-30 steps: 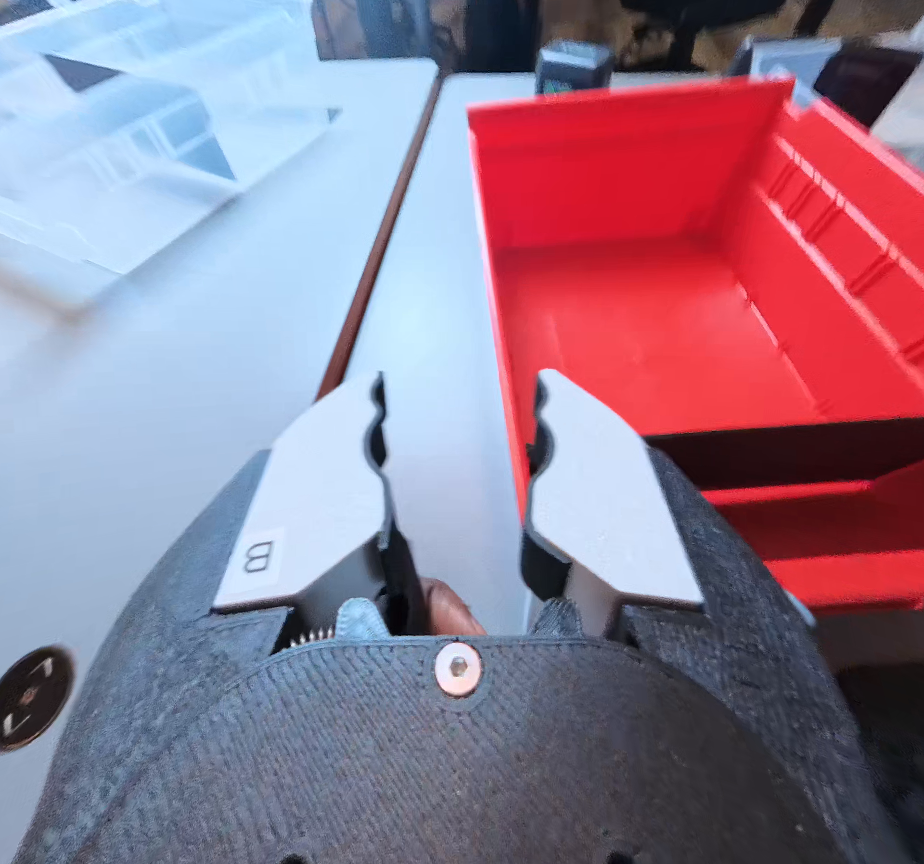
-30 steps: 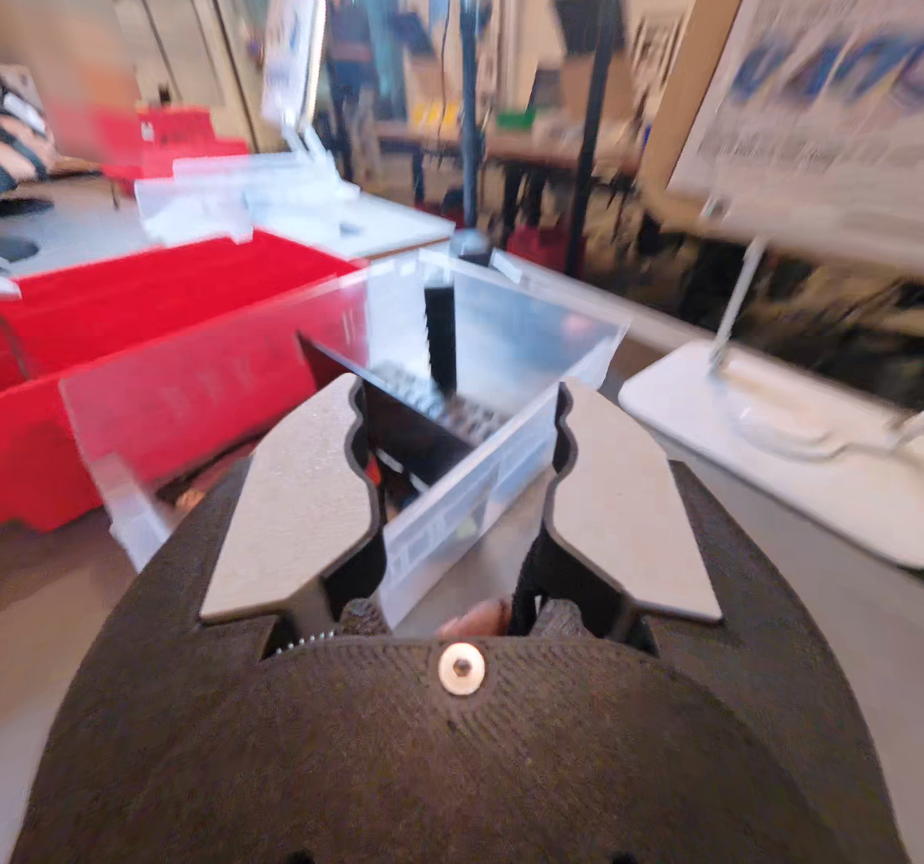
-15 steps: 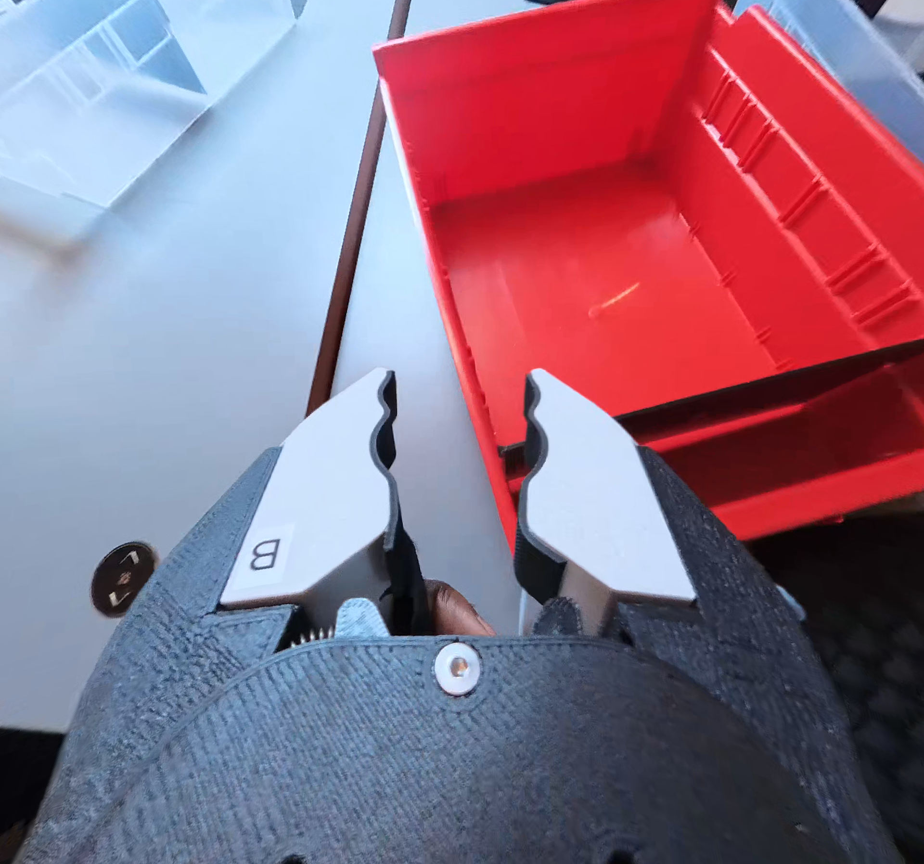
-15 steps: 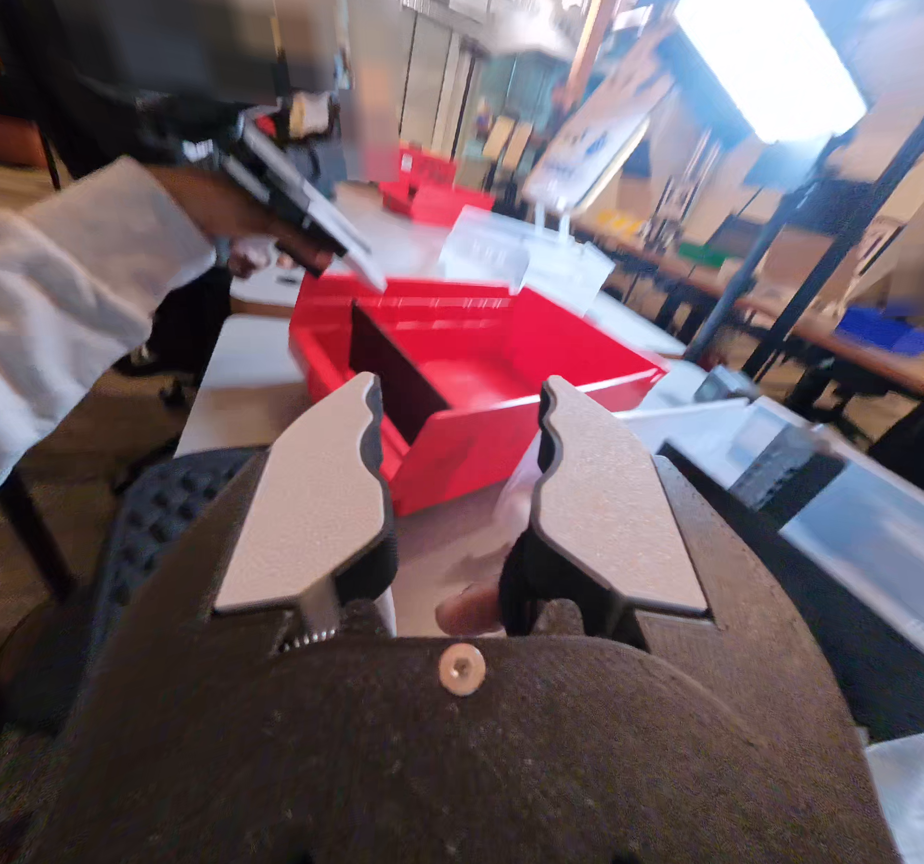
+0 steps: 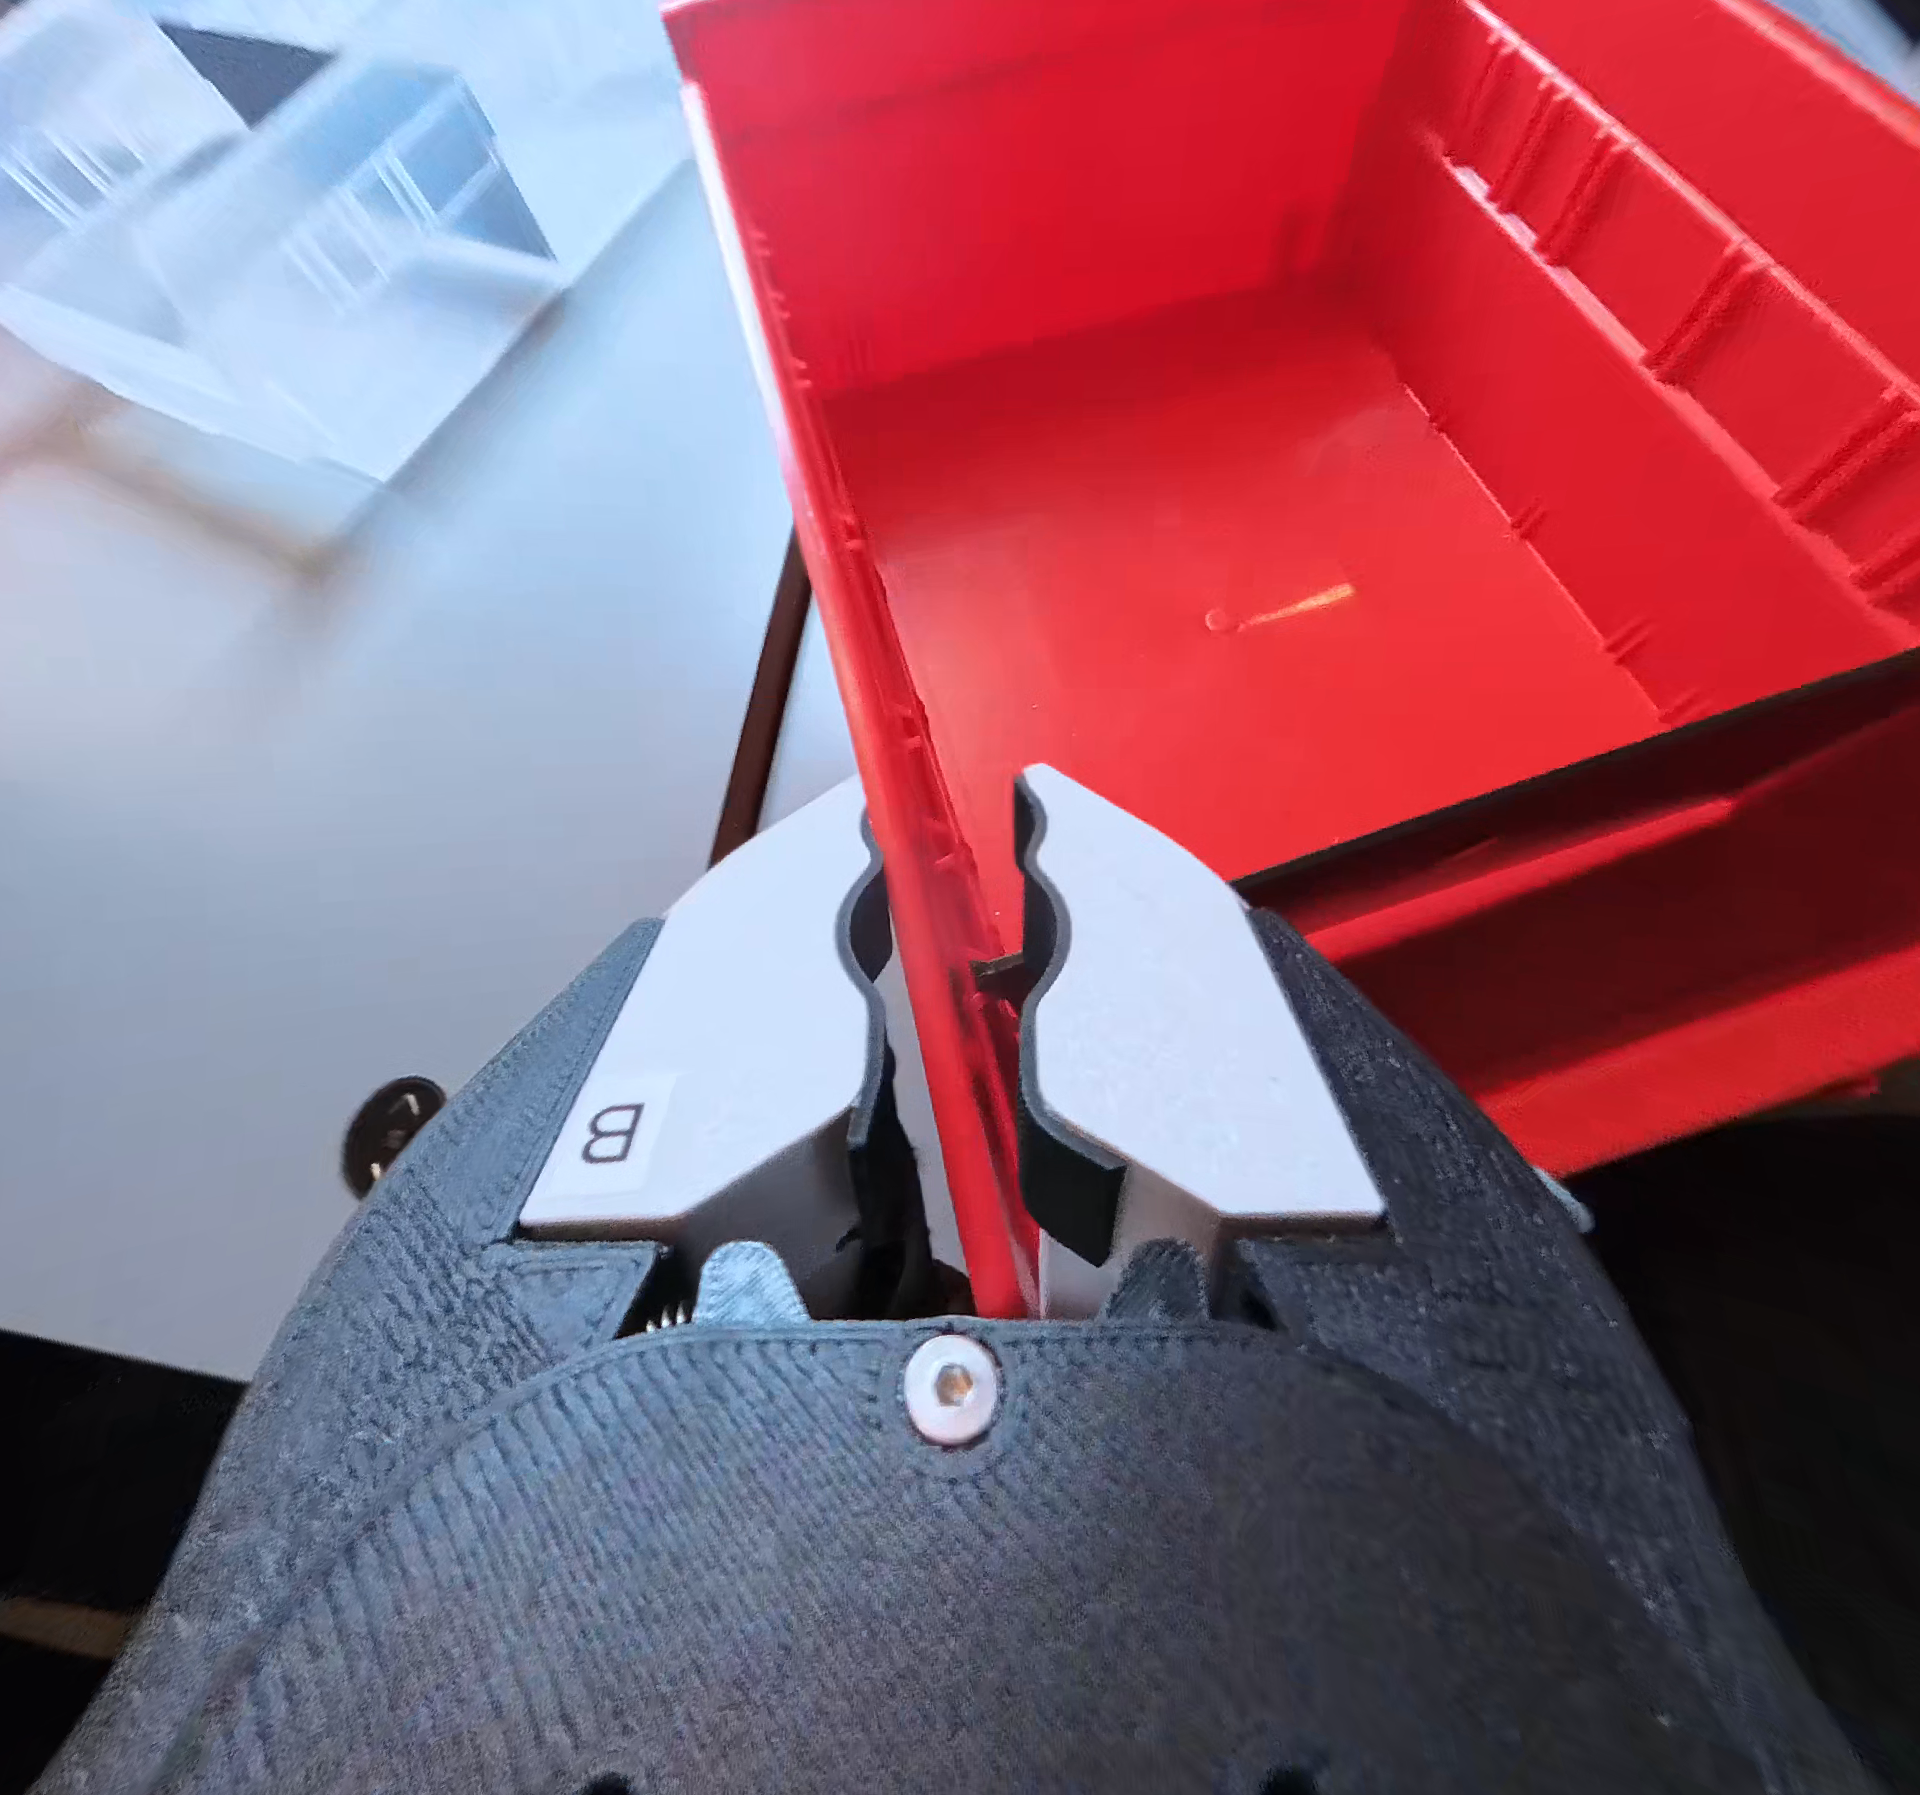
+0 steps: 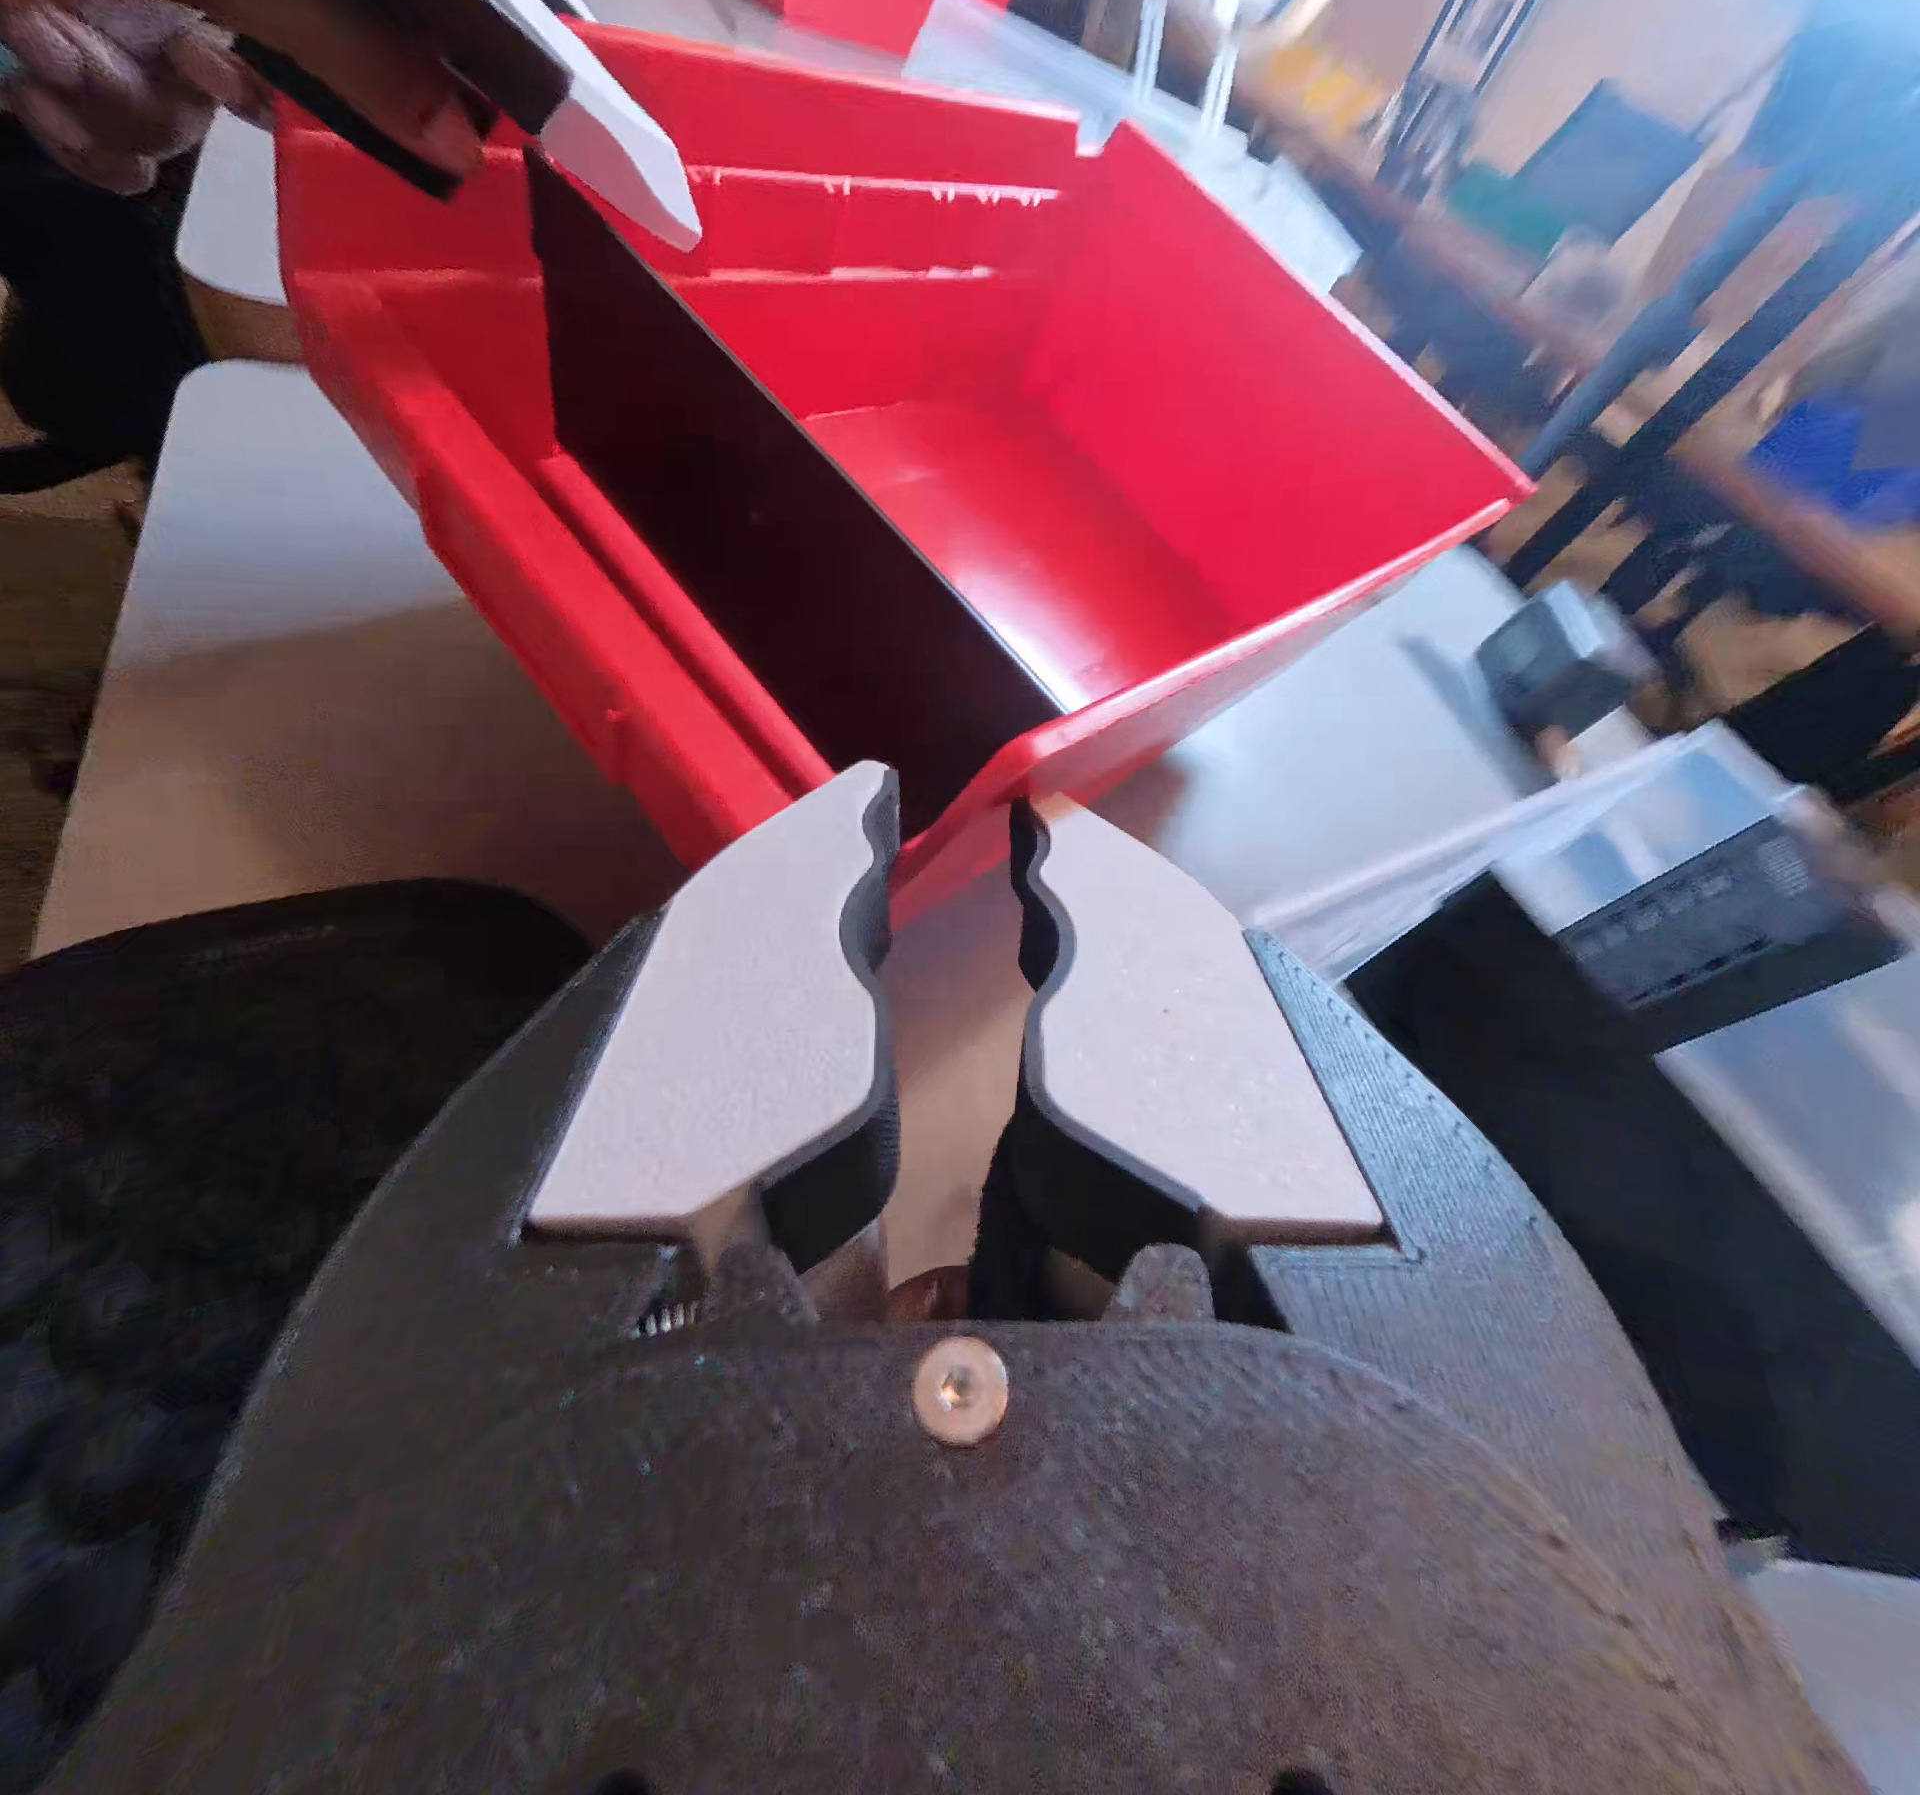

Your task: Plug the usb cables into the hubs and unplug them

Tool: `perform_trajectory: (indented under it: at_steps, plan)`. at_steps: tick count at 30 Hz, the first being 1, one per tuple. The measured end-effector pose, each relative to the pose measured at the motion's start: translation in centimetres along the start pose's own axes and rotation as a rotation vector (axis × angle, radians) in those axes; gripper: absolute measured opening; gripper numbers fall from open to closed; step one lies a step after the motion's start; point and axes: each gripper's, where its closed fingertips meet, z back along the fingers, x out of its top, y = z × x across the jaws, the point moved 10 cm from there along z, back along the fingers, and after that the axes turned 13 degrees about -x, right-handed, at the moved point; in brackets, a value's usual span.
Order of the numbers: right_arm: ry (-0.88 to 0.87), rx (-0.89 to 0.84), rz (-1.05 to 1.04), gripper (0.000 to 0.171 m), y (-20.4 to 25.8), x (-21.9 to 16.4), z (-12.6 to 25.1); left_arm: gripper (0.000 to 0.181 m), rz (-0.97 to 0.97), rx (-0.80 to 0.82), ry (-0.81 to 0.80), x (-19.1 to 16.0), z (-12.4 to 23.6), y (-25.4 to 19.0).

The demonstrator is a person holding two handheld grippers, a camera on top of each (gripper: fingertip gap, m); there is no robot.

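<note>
Left claw [image 5: 940, 872]: a second ago it hung over the bare table [image 5: 312, 706] with the red bin [image 5: 1195, 519] off to its right. Now the bin's near side wall runs straight between the fingers, which stand narrowly apart on either side of it. Contact with the wall cannot be judged; grip not confirmed.

Right claw [image 6: 954, 846]: half a second ago the bin lay well ahead. Now the claw sits at the bin's near corner, gap narrow, nothing between the fingers, rim just beyond the tips.

Bin holds only a black divider [image 6: 769, 540]; red floor bare.

USB cables and hubs: none visible in either view.

Judgement: both claws are closing in on the bin, probably to lift or shift it. Plugging not yet begun.

A clear plastic box [image 5: 260, 187] lies well left of the left claw.
</note>
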Motion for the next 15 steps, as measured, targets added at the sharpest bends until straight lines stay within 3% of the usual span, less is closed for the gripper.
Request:
perform_trajectory:
  at_steps: [5, 9, 12, 15]
  plan:
    - [-0.235, -0.189, 0.128, 0.02, -3.0, 3.2, 4.7, 0.019, -0.08, 0.039, -0.328, 4.1, 4.3, -3.9]
    - [-0.353, -0.421, 0.208, 0.018, -7.3, 3.5, 10.4, 0.018, -0.163, 0.014, -0.63, 7.8, 4.9, -10.2]
    - [-0.352, -0.55, 0.217, 0.017, -10.6, 1.9, 15.4, 0.02, -0.214, -0.085, -0.714, 9.9, 3.6, -16.1]
    - [-0.302, -0.686, 0.219, 0.016, -12.9, -0.5, 20.8, 0.023, -0.269, -0.239, -0.696, 11.8, 1.1, -22.1]
